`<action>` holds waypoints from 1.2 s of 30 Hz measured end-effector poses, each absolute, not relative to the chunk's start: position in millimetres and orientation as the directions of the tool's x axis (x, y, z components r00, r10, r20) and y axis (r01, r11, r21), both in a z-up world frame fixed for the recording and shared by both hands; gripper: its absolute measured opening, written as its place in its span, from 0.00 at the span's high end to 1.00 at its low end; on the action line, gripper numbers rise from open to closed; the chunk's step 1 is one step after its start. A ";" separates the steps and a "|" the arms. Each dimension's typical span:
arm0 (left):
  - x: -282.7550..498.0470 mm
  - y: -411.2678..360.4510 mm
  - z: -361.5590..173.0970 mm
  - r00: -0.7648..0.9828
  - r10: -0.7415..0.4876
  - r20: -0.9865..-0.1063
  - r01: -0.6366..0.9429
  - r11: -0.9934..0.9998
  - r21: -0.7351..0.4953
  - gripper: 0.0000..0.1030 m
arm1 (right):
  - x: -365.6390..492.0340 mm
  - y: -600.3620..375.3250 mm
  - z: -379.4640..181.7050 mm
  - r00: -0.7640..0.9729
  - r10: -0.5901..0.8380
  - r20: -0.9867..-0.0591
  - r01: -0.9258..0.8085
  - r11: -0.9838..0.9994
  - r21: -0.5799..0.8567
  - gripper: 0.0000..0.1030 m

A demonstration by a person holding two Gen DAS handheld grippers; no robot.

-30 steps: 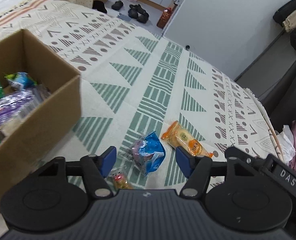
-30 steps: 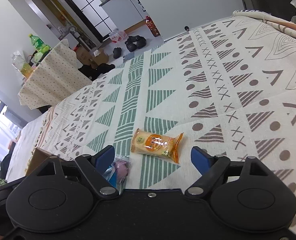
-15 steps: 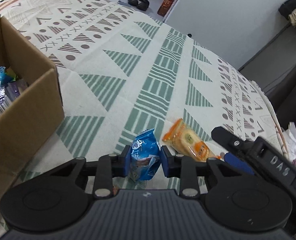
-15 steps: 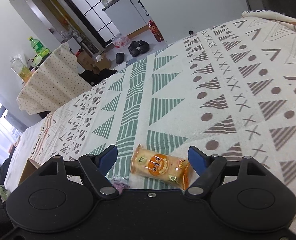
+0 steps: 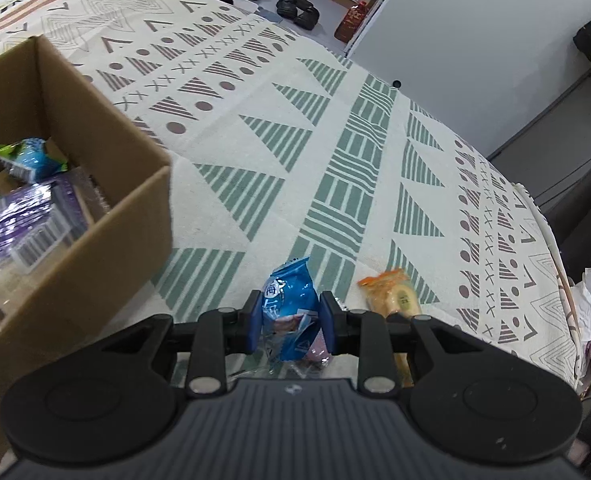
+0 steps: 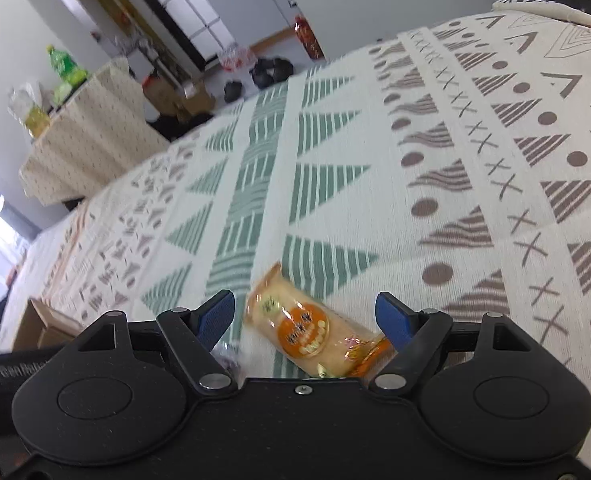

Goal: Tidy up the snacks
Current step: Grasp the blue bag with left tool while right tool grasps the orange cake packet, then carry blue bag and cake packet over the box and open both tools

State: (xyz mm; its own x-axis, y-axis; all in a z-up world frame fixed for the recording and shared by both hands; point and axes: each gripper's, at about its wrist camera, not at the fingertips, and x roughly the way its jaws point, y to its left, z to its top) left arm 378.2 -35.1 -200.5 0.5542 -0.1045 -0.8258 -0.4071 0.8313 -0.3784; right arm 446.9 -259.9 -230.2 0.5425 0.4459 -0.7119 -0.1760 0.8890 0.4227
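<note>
The left gripper (image 5: 291,316) is clamped on the blue snack packet (image 5: 290,308), its two blue pads pressed flat against the packet's sides so the crinkly wrapper stands upright between them; the hold is near the middle of the pack, which should keep it from swinging; whether it is lifted clear of the patterned cloth (image 5: 279,128) cannot be told from this view; the cardboard box (image 5: 95,240) sits just to the left of the packet, open at the top and already holding a purple packet (image 5: 23,220) and a blue-green packet (image 5: 31,158), so it is judged to be the place where snacks are being gathered and the short carry leftward over its near wall is the likely next move; the wall stands higher than the packet, so the load would need raising to avoid catching the rim

The right gripper (image 6: 305,316) is spread wide and holds nothing; its pads straddle the orange rice cracker pack (image 6: 309,330), which lies flat and slightly slanted on the cloth, to the right of the blue packet; the near end of the pack sits close to the right pad while the left pad is apart from it, so closing now might skew the pack; the picture is somewhat blurred; a small clear wrapper (image 6: 227,354) lies beside the left pad
</note>
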 end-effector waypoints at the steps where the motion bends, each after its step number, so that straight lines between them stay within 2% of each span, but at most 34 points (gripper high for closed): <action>1: 376.3 -34.2 -199.9 0.553 -0.101 -0.827 -0.410 0.831 -0.376 0.72 | 445.1 -255.5 -231.2 0.525 0.435 -0.732 -0.194 0.898 0.394 0.25; 4: 369.2 -31.9 -195.2 0.556 -0.091 -0.826 -0.413 0.832 -0.369 0.72 | 436.2 -238.9 -237.5 0.499 0.374 -0.782 -0.255 0.926 0.280 0.29; 5: 367.0 -31.3 -193.5 0.557 -0.088 -0.826 -0.415 0.832 -0.368 0.72 | 433.2 -234.2 -237.3 0.500 0.354 -0.791 -0.278 0.930 0.241 0.38; 6: 364.7 -30.9 -191.5 0.558 -0.085 -0.826 -0.417 0.832 -0.367 0.72 | 430.8 -230.7 -236.8 0.498 0.330 -0.802 -0.292 0.934 0.203 0.59; 7: 362.4 -30.8 -189.1 0.559 -0.083 -0.825 -0.417 0.832 -0.367 0.72 | 429.8 -229.6 -235.9 0.492 0.320 -0.810 -0.299 0.935 0.188 0.64; 17: 340.6 -31.1 -161.5 0.601 -0.049 -0.798 -0.410 0.838 -0.360 0.72 | 417.0 -236.8 -214.8 0.463 0.373 -0.804 -0.286 0.921 0.262 0.65; 36: 287.2 -9.9 -105.4 0.669 0.064 -0.741 -0.440 0.837 -0.325 0.72 | 384.7 -221.4 -158.9 0.492 0.548 -0.676 -0.340 0.836 0.431 0.65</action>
